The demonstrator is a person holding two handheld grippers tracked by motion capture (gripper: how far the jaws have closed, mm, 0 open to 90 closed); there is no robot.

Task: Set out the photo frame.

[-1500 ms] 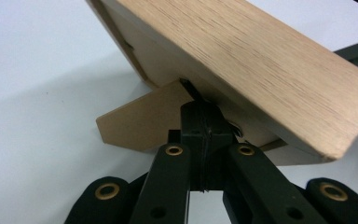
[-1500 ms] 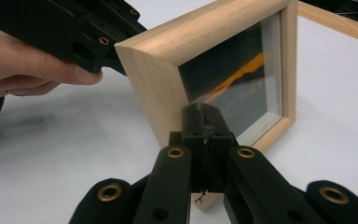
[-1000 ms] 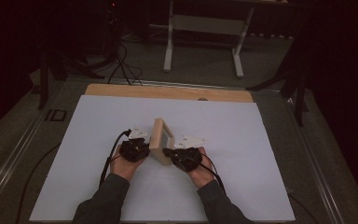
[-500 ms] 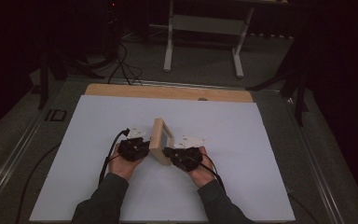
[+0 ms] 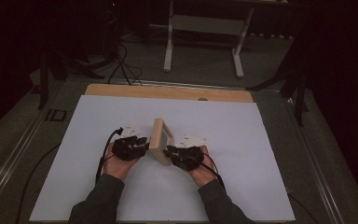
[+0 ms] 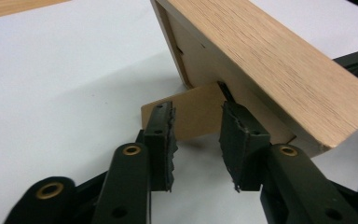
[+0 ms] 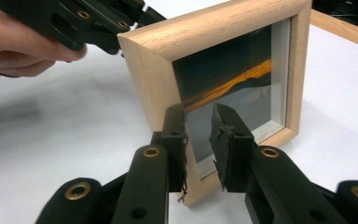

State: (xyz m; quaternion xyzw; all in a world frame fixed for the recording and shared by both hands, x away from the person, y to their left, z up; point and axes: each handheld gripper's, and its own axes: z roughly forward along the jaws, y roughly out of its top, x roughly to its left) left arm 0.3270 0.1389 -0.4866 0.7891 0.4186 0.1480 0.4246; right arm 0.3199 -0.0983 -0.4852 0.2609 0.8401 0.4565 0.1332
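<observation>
White-covered table [image 5: 261, 186] with bare wooden far edge [image 5: 168, 92], a wooden picture frame [image 5: 161, 140] upright on it

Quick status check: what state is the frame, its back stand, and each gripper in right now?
Picture frame: upright on the white table cover, leaning back on its stand, glass side toward the right gripper.
Back stand: folded out, foot on the table cover.
Left gripper: jaws have just been opening; stand between them, pads off it.
Right gripper: jaws have just been opening; frame's edge between them, not clamped.

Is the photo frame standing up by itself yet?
Standing, leaning back: the photo frame rests on its rear stand and bottom edge, no jaws clamping it.
</observation>
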